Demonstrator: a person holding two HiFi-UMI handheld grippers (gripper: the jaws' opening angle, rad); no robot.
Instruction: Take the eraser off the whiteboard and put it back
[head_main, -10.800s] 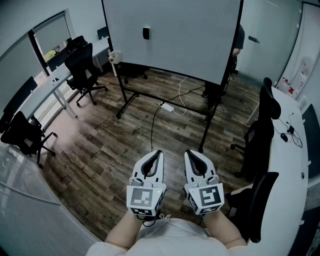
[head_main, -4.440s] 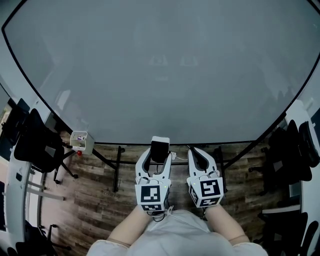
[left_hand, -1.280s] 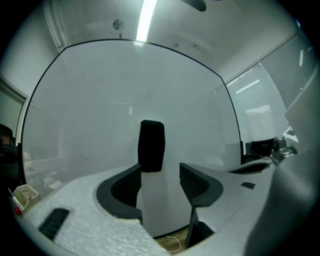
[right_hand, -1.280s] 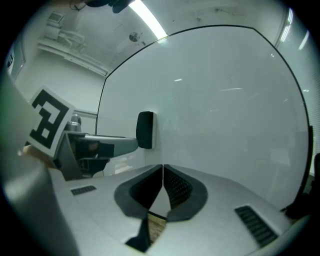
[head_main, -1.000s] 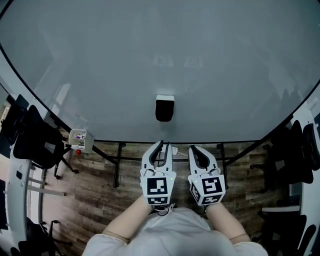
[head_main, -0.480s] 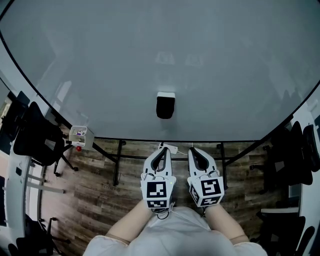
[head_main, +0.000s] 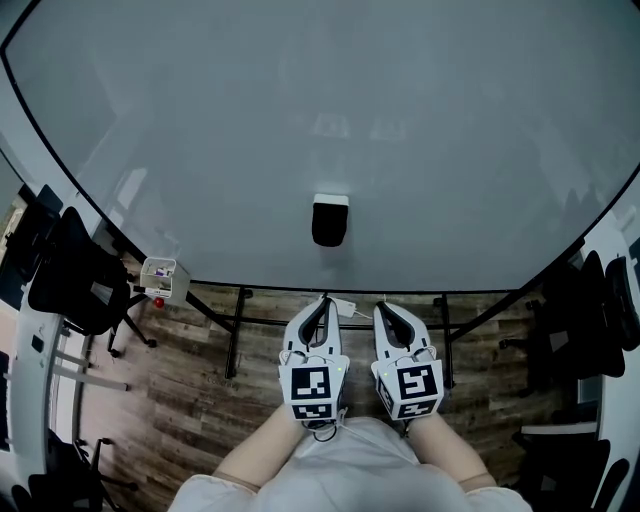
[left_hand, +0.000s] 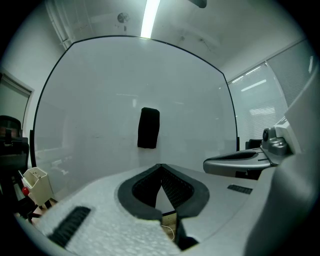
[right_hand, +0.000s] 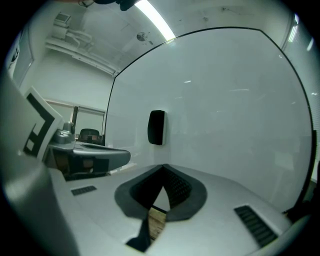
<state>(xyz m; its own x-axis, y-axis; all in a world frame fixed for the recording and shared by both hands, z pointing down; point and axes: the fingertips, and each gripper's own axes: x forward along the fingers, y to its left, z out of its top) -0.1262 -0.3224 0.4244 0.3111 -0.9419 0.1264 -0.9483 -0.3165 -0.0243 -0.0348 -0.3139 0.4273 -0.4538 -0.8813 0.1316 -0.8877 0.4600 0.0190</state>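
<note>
Head view: eraser (head_main: 330, 220) on whiteboard (head_main: 470, 140); left gripper (head_main: 322, 301), right gripper (head_main: 383, 306) bear markers (head_main: 310, 383).

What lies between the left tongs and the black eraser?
Nothing: only bare whiteboard shows between the left tongs and the black rectangular eraser, seen in the left gripper view.

White hand-held grippers (head_main: 322, 302), black-marked cubes (head_main: 313, 390), pale shirt (head_main: 352, 452)

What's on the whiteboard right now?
The black eraser clings to the whiteboard, low and centred; a small white holder hangs at its left edge. Anything behind the board is covered.
</note>
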